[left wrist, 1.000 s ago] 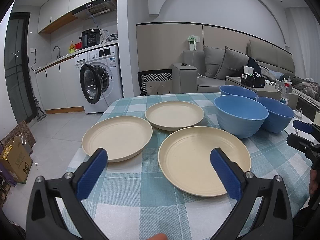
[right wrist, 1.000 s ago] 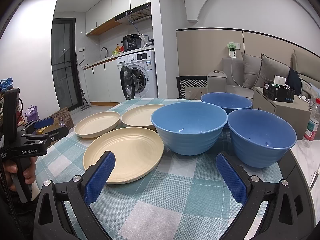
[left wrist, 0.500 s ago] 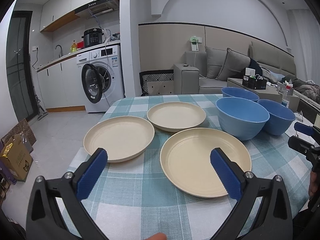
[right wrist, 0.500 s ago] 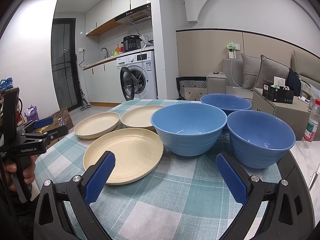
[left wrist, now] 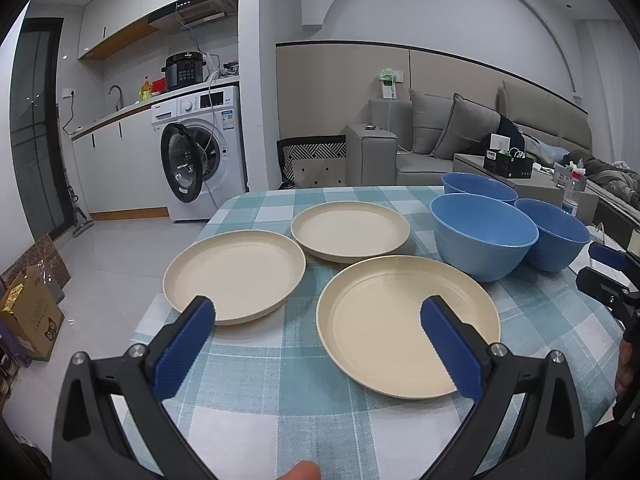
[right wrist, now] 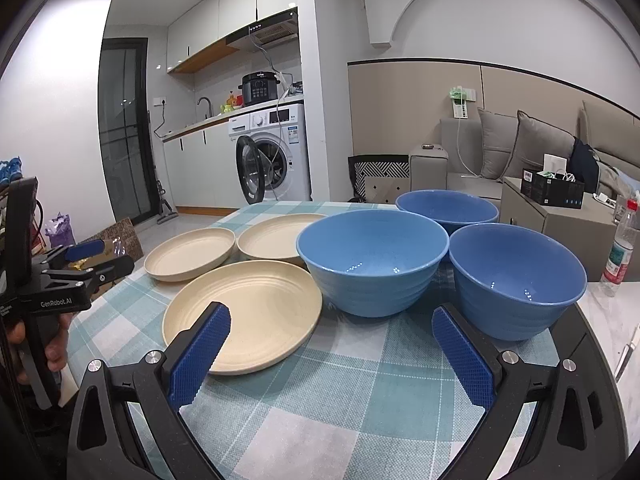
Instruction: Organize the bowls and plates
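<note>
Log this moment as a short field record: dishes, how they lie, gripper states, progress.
plates: three cream plates, each flat on the checked tablecloth, none stacked
bowls: three blue bowls, upright, clustered beside the plates
left gripper: open, empty, above the table's near edge
right gripper: open, empty, facing the bowls
progress: nothing stacked yet

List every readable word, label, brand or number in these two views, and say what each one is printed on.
"GenRobot.AI": white print on the side of the left gripper, seen from the right wrist view.
Washing machine: panel markings and door sticker too small to read.
Pressure cooker: brand mark and buttons blurred.
Water bottle: label unreadable.
Cardboard box on the floor: print unreadable.
The plates and bowls show no text.
</note>
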`<state>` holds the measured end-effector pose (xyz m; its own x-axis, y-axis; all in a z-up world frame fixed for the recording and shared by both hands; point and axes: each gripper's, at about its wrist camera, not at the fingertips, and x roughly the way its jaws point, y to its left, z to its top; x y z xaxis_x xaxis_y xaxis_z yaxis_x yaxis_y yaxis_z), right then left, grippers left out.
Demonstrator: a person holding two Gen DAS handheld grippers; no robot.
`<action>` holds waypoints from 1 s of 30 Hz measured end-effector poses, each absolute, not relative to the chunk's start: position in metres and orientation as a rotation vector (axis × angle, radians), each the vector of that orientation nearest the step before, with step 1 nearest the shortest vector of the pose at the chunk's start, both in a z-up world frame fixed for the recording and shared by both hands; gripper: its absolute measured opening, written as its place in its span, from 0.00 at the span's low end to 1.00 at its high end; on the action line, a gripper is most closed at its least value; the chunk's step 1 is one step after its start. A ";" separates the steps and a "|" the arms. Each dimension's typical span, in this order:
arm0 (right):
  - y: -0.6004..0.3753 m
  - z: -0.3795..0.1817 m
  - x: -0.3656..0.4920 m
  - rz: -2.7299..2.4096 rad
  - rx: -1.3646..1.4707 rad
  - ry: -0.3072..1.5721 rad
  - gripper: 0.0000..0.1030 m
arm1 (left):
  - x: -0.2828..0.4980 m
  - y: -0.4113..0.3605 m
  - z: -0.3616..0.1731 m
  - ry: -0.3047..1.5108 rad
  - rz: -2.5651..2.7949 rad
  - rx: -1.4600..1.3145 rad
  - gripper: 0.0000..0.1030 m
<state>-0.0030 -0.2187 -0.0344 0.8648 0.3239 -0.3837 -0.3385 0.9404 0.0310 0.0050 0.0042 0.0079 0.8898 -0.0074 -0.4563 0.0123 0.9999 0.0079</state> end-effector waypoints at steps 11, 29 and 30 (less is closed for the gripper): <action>-0.214 -0.017 -0.002 0.322 -0.077 0.324 1.00 | 0.012 0.006 0.016 0.438 0.006 0.034 1.00; -0.206 0.001 0.015 0.373 -0.049 0.344 1.00 | 0.033 0.021 0.038 0.395 -0.052 0.008 1.00; -0.205 0.002 0.016 0.374 -0.054 0.344 1.00 | 0.033 0.021 0.040 0.385 -0.044 0.012 1.00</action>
